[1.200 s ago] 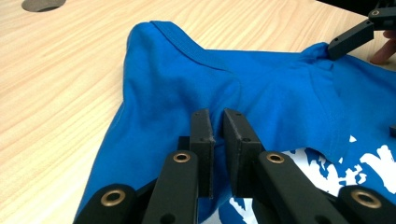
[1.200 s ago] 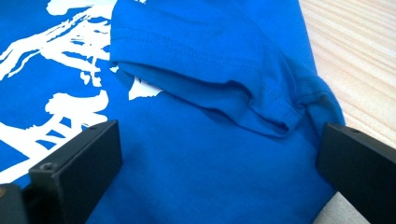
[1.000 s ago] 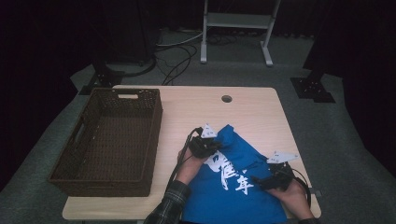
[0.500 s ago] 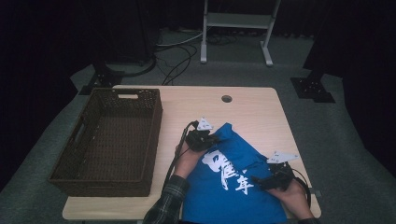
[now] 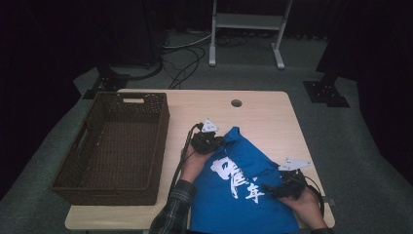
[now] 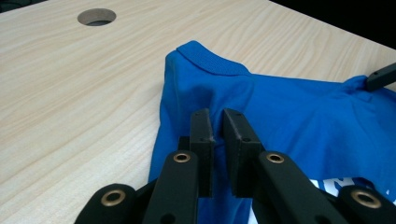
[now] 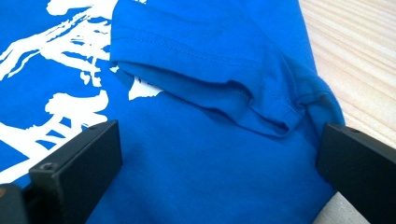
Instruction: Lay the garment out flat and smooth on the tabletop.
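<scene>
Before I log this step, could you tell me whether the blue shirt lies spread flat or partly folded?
Partly folded: a sleeve of the blue shirt is turned over onto the printed front, and the left gripper pinches up a ridge of cloth near the collar.

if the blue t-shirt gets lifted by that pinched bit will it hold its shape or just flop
Likely flop: the blue t-shirt already bunches into soft folds where the left gripper pinches it. Probably light, being thin cloth. It may drag rather than slide on the table.
</scene>
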The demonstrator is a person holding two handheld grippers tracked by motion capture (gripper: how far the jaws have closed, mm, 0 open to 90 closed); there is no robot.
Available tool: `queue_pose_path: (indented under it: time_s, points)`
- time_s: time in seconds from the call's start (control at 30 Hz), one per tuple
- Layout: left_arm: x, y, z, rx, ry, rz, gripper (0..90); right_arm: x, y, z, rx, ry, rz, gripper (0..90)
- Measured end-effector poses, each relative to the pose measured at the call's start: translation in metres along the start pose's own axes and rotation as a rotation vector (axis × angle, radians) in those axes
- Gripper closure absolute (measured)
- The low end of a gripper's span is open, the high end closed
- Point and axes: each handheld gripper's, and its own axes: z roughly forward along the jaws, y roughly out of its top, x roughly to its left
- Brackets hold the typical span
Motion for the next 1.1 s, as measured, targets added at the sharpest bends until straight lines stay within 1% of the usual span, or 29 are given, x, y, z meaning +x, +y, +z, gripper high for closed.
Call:
queue_pose_path:
  time_s: [0.03, 0.33, 0.4, 0.67, 0.83, 1.1]
  points:
    - [0.001, 0.001, 0.0, 0.005, 0.002, -0.003, 82.6, 0.0, 0.0, 0.0, 0.0, 0.0, 0.0, 0.0]
    - [0.01, 0.007, -0.001, -0.006, 0.021, -0.008, 82.6, 0.0, 0.0, 0.0, -0.001, 0.0, -0.002, 0.0]
    - [0.011, 0.007, -0.002, -0.017, 0.027, -0.014, 82.6, 0.0, 0.0, 0.0, -0.001, -0.001, -0.002, 0.0]
    - [0.016, 0.006, -0.002, -0.021, 0.03, -0.025, 82.6, 0.0, 0.0, 0.0, -0.001, 0.0, -0.001, 0.0]
    - [0.019, 0.011, -0.003, -0.022, 0.036, -0.023, 82.7, 0.0, 0.0, 0.0, -0.001, 0.0, -0.001, 0.0]
    - [0.026, 0.015, -0.005, -0.028, 0.046, -0.032, 82.6, 0.0, 0.0, 0.0, -0.001, 0.0, -0.001, 0.0]
